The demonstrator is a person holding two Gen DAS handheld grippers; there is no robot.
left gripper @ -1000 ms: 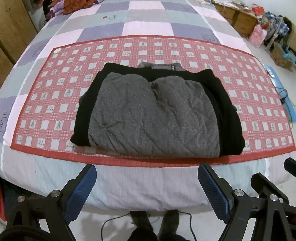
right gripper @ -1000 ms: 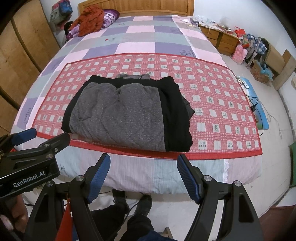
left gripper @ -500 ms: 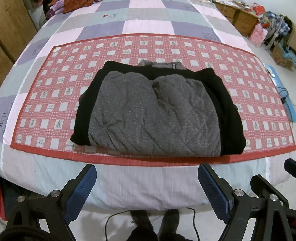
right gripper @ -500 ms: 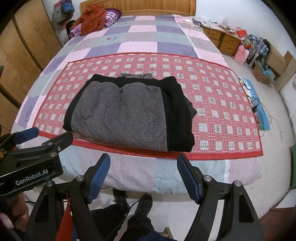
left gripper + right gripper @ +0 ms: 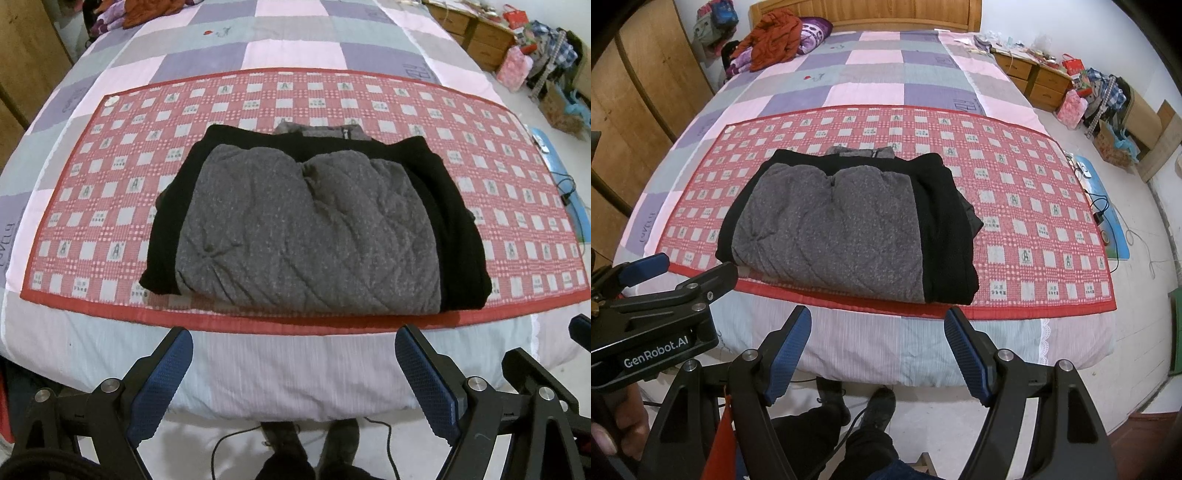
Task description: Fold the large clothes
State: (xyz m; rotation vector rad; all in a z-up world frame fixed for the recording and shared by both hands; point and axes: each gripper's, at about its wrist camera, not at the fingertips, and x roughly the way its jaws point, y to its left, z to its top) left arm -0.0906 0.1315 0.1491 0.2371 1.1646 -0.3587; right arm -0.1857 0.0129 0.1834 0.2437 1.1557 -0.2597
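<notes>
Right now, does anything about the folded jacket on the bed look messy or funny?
Mostly neat. The folded grey quilted jacket with black sleeves lies flat on the red checked mat. One oddity: a dark flap of fabric pokes out past its right edge, and the grey collar peeks out at the top.

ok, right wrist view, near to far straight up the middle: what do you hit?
Person's shoes → right claw, open and empty → bare foot edge of the bed → red border of the checked mat → folded grey and black jacket → patchwork quilt → wooden headboard.
</notes>
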